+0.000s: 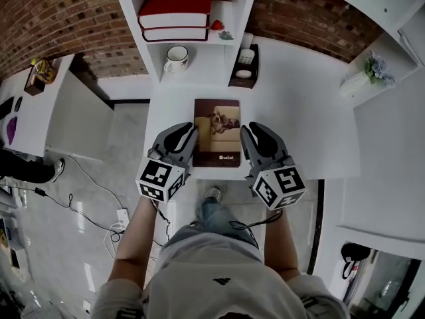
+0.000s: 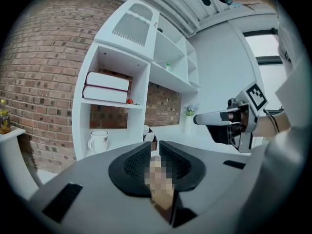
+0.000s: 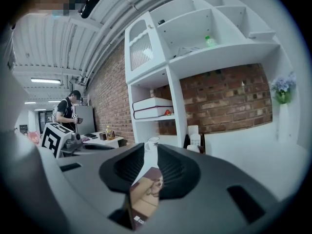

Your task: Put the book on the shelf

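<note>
A thin book with a brown and tan cover lies flat on the white table, near its front edge. My left gripper is at the book's left edge and my right gripper at its right edge. In the left gripper view the book shows in the narrow gap of the left gripper. In the right gripper view the book's cover shows between the parted jaws of the right gripper. Neither pair of pads presses on it. The white shelf unit stands behind the book.
Two red books lie stacked on an upper shelf, a white mug stands below them. A black holder stands beside the shelf, a vase of flowers at the right. Cables run over the floor at the left. A person stands far off.
</note>
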The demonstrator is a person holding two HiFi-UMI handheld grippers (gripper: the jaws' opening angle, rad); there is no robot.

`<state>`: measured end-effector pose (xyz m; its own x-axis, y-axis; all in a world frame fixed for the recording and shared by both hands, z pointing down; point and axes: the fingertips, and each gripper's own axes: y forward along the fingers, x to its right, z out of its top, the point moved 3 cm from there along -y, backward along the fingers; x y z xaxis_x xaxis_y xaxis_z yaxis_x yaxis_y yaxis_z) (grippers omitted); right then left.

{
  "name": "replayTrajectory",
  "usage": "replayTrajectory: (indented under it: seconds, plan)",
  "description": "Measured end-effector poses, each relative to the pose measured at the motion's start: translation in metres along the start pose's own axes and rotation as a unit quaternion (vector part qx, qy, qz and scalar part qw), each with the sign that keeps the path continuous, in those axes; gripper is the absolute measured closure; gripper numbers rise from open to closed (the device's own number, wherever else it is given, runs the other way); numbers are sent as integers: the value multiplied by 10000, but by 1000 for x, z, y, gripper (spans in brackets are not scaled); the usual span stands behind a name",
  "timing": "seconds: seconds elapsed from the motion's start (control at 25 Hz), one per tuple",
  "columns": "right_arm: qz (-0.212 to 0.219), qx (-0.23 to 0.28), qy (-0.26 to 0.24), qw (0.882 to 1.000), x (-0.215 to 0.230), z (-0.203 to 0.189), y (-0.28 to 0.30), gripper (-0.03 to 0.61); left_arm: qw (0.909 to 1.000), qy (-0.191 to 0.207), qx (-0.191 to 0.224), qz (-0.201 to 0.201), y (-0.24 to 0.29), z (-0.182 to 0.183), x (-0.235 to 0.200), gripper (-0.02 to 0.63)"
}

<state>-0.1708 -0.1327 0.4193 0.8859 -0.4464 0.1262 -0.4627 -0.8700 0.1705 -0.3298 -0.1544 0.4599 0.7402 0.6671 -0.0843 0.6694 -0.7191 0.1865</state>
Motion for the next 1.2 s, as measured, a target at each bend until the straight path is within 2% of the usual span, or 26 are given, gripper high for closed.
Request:
replayTrajectory:
  seconds: [0.28, 0.56, 0.84, 1.04, 1.2]
  plan:
    - [104, -523, 297, 9981, 29, -34, 25, 478, 9950, -458, -890, 15, 30, -41, -19, 555]
    - [183, -1098, 660, 9916, 42, -68, 37, 472, 9789, -1042, -1755, -98, 43, -80, -32, 537]
    - [238, -1703, 1076, 9792, 55, -100, 44, 462, 9636, -1282, -2342, -132, 53, -105, -42, 529]
    - [246, -2050, 1309, 9697, 62, -121, 50, 453, 9519, -1593, -2599, -296, 57, -118, -45, 511]
    - [278, -2289, 1490, 9616, 65, -135, 54, 446, 9438, -1665, -2824, -423, 58, -126, -46, 506]
